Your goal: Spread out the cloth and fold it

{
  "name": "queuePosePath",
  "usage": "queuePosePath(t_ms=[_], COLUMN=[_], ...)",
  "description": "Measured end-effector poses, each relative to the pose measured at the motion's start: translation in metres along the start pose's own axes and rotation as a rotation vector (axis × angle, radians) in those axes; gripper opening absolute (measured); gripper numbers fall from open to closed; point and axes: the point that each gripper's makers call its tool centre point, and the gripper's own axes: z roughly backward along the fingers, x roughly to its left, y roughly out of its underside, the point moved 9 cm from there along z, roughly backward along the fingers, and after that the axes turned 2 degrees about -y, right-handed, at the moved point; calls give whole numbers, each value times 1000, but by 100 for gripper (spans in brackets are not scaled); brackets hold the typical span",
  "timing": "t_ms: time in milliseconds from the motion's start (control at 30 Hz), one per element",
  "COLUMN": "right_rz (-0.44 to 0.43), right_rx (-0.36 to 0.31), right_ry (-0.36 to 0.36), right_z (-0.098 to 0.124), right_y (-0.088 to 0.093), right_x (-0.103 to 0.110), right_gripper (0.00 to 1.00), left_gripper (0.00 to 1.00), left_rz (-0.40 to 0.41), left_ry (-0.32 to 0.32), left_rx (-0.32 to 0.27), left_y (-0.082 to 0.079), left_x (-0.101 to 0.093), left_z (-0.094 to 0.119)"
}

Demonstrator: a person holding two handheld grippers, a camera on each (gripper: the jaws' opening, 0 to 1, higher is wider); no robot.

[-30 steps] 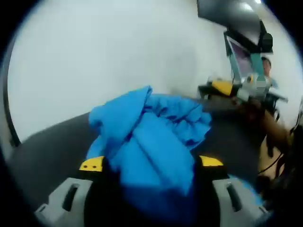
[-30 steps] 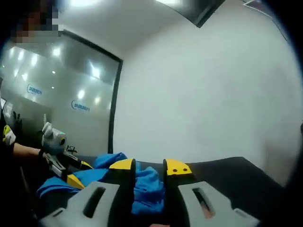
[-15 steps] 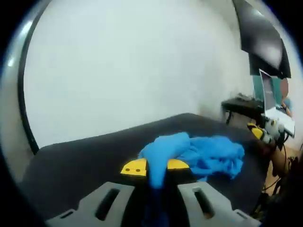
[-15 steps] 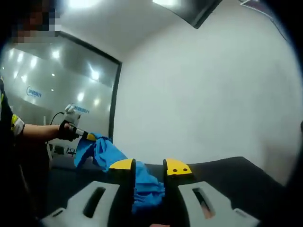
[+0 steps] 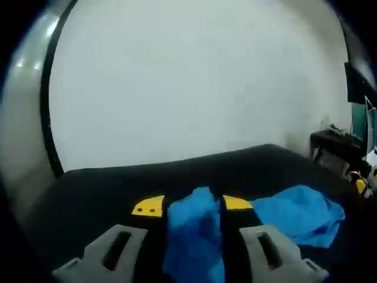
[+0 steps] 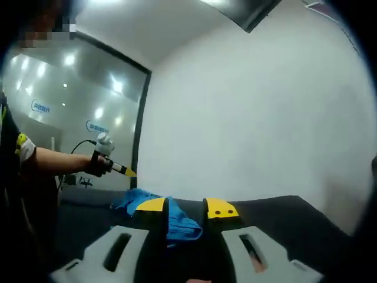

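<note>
**A:** Entry, left side first. In the left gripper view the left gripper (image 5: pixel 194 205) is pinching a bunch of the blue cloth (image 5: pixel 297 213) between its yellow-tipped jaws. A second ago those jaws stood wide with the cloth heaped between them; half a second ago they had already closed on it.

**B:** And the rest of the fabric?

**A:** It trails right from the pinch and lies crumpled on the black table (image 5: pixel 100 188), lower and flatter than the mound of a second ago. The white wall (image 5: pixel 194 82) stands behind it.

**B:** Right side?

**A:** In the right gripper view the right gripper (image 6: pixel 185 206) is pressed together on another part of the cloth (image 6: pixel 140 199), a fold showing between its tips. Farther left the left gripper (image 6: pixel 126 171) shows, held up by a hand (image 6: pixel 95 166) off the table's far side (half a second ago the cloth hung directly from its tip there; now the blue lies low on the table, and the link to that tip is too small to make out).

**B:** Meaning for the task?

**A:** Judgement: both grips are set and the hands have drawn apart, so spreading is under way. The cloth is still rumpled, not flat; folding has not begun.
</note>
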Motion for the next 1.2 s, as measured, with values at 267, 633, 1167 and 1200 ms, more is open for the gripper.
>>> queuePosePath(t_ms=[267,633,1167,1200], right_rz=[-45,-102,-311,-306], right_rx=[252,426,63,63], right_ry=[-171,-81,-32,-36], right_z=[-17,-50,-79,-79], right_y=[23,23,-107,-110], right_x=[21,43,46,47], right_gripper=[23,1,1,1], left_gripper=[28,29,62,62], left_rz=[-50,-248,-406,-379], left_ry=[330,583,229,225], left_rx=[-62,91,-363,-374], left_y=[15,94,48,48], left_x=[-65,-170,-249,-246], left_z=[62,77,59,56])
